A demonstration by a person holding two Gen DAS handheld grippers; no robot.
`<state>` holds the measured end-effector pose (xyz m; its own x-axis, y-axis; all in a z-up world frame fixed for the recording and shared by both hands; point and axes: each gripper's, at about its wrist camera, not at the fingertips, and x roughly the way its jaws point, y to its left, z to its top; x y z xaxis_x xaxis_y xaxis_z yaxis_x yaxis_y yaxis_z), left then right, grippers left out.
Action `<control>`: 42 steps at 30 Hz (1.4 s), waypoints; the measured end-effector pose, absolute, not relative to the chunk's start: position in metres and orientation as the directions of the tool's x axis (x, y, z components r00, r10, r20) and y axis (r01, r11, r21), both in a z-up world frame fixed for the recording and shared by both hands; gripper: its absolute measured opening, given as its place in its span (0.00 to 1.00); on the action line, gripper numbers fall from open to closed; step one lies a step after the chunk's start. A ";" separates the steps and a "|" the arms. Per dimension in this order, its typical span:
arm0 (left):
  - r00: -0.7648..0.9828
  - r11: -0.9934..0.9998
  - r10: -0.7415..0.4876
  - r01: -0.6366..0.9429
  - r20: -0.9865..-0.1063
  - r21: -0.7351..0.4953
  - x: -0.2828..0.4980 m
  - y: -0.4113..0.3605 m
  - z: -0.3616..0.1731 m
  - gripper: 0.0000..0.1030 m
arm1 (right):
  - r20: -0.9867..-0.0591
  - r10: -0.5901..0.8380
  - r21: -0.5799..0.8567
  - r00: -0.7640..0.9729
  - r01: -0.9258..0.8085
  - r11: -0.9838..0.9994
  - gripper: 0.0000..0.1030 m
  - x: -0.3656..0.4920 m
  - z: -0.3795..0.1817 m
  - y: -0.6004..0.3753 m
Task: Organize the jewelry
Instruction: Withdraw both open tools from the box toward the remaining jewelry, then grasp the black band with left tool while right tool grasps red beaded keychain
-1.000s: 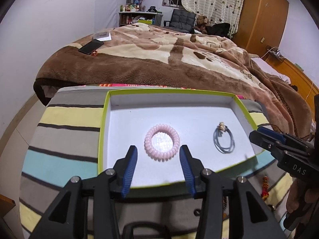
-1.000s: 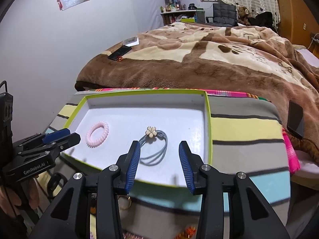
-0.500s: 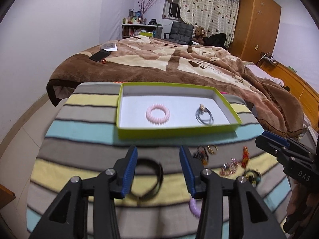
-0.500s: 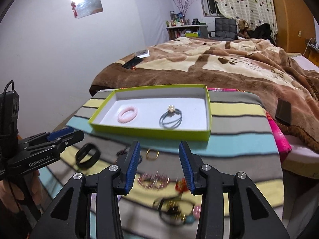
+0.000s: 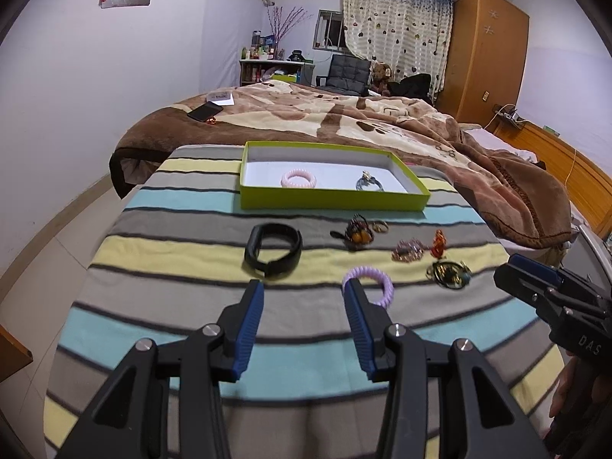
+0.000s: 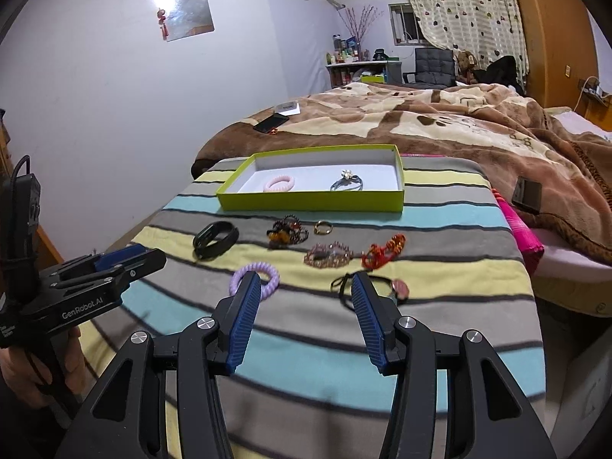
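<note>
A lime-green tray (image 5: 332,199) (image 6: 310,202) stands at the far side of the striped cloth. It holds a pink coil hair tie (image 5: 298,179) and a grey hair tie with a flower (image 5: 369,183). Loose on the cloth in front lie a black band (image 5: 273,248), a purple coil tie (image 5: 373,281), a beaded piece (image 5: 357,231), a gold ring (image 6: 323,227), a sparkly bracelet (image 6: 329,256), a red charm (image 6: 382,252) and a dark tie with a pink stone (image 6: 386,287). My left gripper (image 5: 304,308) and my right gripper (image 6: 304,300) are open and empty, held back above the cloth's near part.
The striped cloth (image 5: 172,252) covers a low table against a bed with a brown blanket (image 5: 344,122). A phone (image 5: 204,111) lies on the bed. A dark flat object (image 6: 528,193) rests at the bed's edge on the right. Bare floor lies to the left.
Both grippers have pulled back and up from over the tray. The loose jewelry in front of the tray has come into view. Both stay open and empty.
</note>
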<state>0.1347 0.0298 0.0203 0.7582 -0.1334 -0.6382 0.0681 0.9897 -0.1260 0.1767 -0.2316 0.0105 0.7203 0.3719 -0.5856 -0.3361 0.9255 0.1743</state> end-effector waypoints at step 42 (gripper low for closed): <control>0.736 0.993 -0.107 0.043 -0.668 -0.112 0.168 0.049 0.004 0.44 | -0.660 0.319 0.147 0.680 -0.300 0.943 0.49 0.202 -0.010 -0.225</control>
<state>0.1678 0.0489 0.0039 0.7360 -0.1071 -0.6684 0.0429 0.9928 -0.1118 0.2025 -0.2249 -0.0098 0.6799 0.3191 -0.6603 -0.2997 0.9426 0.1470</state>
